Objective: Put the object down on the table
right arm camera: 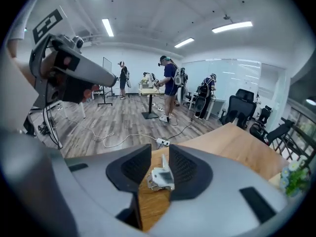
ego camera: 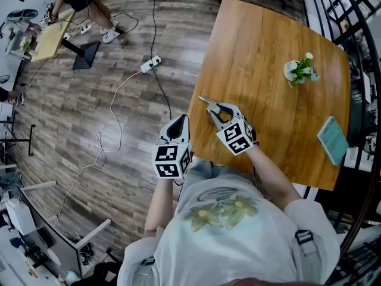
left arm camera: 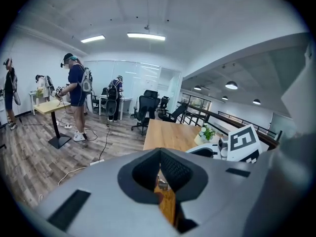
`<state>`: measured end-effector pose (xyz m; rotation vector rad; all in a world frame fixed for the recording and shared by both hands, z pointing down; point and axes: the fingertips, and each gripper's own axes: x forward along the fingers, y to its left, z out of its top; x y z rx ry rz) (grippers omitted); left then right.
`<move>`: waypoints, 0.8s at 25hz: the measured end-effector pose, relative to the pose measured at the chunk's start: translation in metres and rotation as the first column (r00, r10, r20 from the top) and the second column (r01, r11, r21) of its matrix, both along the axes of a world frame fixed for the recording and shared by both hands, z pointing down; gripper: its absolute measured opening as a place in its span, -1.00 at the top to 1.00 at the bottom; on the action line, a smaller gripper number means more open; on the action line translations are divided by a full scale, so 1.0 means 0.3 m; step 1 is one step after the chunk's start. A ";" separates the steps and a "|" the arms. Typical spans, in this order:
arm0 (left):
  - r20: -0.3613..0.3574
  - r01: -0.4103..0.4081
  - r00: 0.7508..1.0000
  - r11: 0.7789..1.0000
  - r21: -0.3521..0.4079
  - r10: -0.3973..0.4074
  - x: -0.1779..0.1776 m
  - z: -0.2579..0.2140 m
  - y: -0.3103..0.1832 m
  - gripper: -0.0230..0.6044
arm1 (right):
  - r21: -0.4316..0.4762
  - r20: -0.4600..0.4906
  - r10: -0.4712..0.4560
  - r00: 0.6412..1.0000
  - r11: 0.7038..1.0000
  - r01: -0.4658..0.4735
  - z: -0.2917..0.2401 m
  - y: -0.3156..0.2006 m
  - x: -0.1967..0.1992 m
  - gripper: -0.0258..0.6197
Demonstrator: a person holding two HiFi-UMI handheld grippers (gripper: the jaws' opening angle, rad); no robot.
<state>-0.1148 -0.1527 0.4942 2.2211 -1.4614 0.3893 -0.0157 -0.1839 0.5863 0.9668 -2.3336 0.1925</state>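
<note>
A small silver metal bracket (right arm camera: 160, 177) lies on the wooden table (ego camera: 262, 46) between the jaws of my right gripper (right arm camera: 160, 156). Those jaws stand apart; the left pad is clear of the bracket, while its upright leaf leans near the right pad. In the head view the right gripper (ego camera: 215, 111) hovers low over the table's near left corner, with the bracket's (ego camera: 204, 100) thin tip poking out ahead. My left gripper (ego camera: 177, 126) hangs just off the table's left edge, shut and empty. In the left gripper view the left gripper (left arm camera: 160, 154) has its pads together.
A small potted plant (ego camera: 300, 70) stands mid-table and a teal notebook (ego camera: 332, 139) lies near the right edge. A black railing (ego camera: 357, 16) runs behind the table. On the floor to the left lie a power strip (ego camera: 150, 63) and cables. People work at a small table (ego camera: 50, 31) far left.
</note>
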 end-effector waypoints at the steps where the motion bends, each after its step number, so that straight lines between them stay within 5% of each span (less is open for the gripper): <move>1: -0.001 -0.008 1.000 1.000 0.010 0.008 0.009 -0.013 -0.006 0.88 | 0.007 0.019 0.012 1.000 1.000 -0.012 -0.029 0.002 0.006 0.55; 11: -0.018 -0.088 0.996 0.992 0.088 0.090 0.108 -0.111 -0.030 0.88 | 0.074 0.198 0.125 0.972 0.987 -0.142 -0.272 0.036 0.098 0.89; 20: -0.026 -0.129 0.991 0.986 0.103 0.132 0.172 -0.139 -0.027 0.88 | 0.078 0.264 0.141 0.954 0.983 -0.167 -0.359 0.078 0.133 0.90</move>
